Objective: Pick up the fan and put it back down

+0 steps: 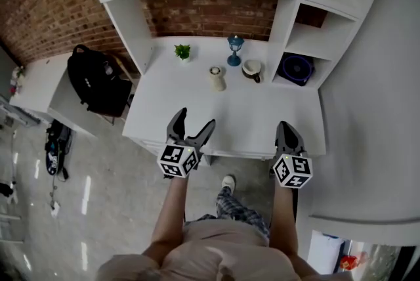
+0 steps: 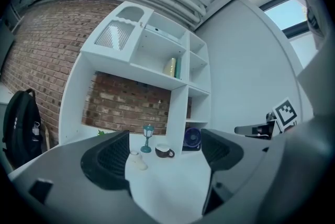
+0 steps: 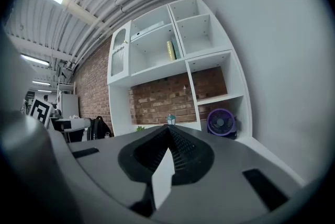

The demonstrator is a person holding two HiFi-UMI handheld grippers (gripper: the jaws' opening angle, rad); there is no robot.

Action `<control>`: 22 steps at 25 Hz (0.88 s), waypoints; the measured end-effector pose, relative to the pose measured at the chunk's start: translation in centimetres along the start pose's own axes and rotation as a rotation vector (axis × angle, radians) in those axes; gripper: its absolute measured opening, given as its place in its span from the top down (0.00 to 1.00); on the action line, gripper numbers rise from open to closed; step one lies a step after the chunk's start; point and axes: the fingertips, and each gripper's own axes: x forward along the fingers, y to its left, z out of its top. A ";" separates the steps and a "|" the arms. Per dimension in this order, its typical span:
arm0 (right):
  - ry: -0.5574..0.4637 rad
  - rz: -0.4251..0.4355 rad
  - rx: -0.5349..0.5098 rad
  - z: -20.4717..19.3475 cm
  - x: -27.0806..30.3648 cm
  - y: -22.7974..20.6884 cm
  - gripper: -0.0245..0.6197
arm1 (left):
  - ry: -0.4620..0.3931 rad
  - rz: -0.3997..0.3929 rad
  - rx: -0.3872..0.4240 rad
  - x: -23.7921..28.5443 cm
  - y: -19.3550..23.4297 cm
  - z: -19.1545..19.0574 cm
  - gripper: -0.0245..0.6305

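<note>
The fan (image 1: 296, 69) is small, round and purple-blue. It stands in the lowest cubby of the white shelf unit at the right back of the desk, also seen as the fan (image 3: 221, 121) and the fan (image 2: 192, 137). My left gripper (image 1: 191, 125) is open over the desk's front edge, with nothing between its fingers. My right gripper (image 1: 289, 134) is shut and holds nothing, near the front right of the desk. Both stay well short of the fan.
On the white desk (image 1: 262, 122) stand a small green plant (image 1: 182, 51), a blue lantern-shaped goblet (image 1: 235, 49), a dark mug (image 1: 252, 69) and a pale jar (image 1: 217, 78). A black backpack (image 1: 97, 79) rests at the left. Shelves (image 1: 328, 4) rise at the right.
</note>
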 end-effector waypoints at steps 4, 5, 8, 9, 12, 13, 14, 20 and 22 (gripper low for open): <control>0.018 0.047 -0.009 0.5 5.8 -0.8 0.94 | 0.021 0.025 -0.001 4.6 2.3 -0.3 0.34; 0.023 0.058 -0.011 0.5 7.1 -1.0 0.94 | 0.023 0.034 -0.002 5.6 2.8 -0.3 0.34; 0.035 0.077 -0.004 0.9 10.4 -1.4 0.94 | 0.029 0.053 -0.007 8.0 4.1 -0.1 0.34; 0.039 0.082 -0.003 1.0 11.2 -1.3 0.94 | 0.032 0.059 -0.011 8.5 4.5 -0.1 0.34; 0.055 0.097 -0.006 1.1 13.3 -1.2 0.94 | 0.041 0.073 -0.023 10.0 5.5 0.0 0.34; 0.059 0.100 -0.007 1.1 13.9 -1.2 0.94 | 0.044 0.076 -0.024 10.4 5.8 0.0 0.34; 0.061 0.103 -0.007 1.1 14.5 -1.2 0.94 | 0.048 0.078 -0.023 10.9 6.1 -0.1 0.34; 0.079 0.108 -0.003 0.6 17.0 -0.8 0.94 | 0.078 0.065 -0.029 12.9 7.4 -0.6 0.34; 0.087 0.117 -0.004 0.3 17.8 -0.6 0.94 | 0.094 0.064 -0.030 13.7 7.7 -1.0 0.34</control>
